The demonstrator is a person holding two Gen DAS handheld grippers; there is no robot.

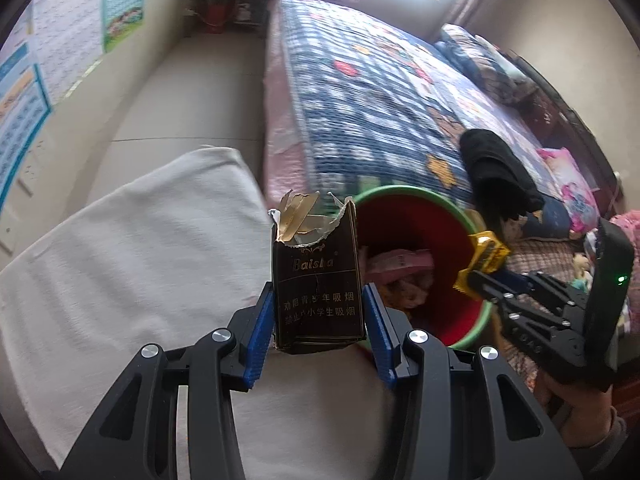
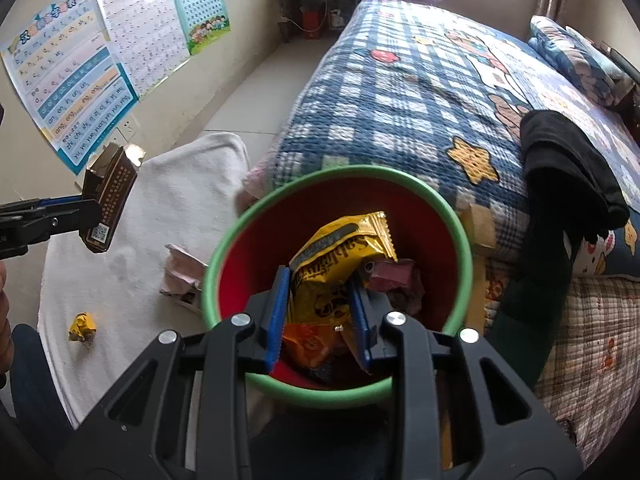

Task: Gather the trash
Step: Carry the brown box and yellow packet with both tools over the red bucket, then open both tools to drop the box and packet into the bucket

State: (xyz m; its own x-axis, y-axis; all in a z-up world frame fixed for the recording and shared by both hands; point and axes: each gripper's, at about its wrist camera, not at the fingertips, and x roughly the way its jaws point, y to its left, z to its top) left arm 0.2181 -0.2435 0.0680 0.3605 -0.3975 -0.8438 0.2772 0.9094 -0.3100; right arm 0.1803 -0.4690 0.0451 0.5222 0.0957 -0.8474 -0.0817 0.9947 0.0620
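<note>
My left gripper (image 1: 319,320) is shut on a dark brown torn cigarette pack (image 1: 318,280), held upright above the white cloth, left of the bin; the pack also shows in the right wrist view (image 2: 105,204). A red bin with a green rim (image 1: 482,320) (image 2: 466,264) stands by the bed. My right gripper (image 2: 320,316) is shut on a yellow snack wrapper (image 2: 340,256) and holds it over the bin's mouth; it shows in the left wrist view (image 1: 474,276) with the wrapper (image 1: 486,250). Pink wrappers (image 1: 400,264) lie inside the bin.
A white cloth (image 2: 132,264) covers the floor. On it lie a crumpled yellow wrapper (image 2: 82,326) and a pink torn packet (image 2: 182,272) beside the bin. A bed with a blue checked quilt (image 2: 400,104) and black clothing (image 2: 568,164) is to the right. Posters (image 2: 72,84) hang on the left wall.
</note>
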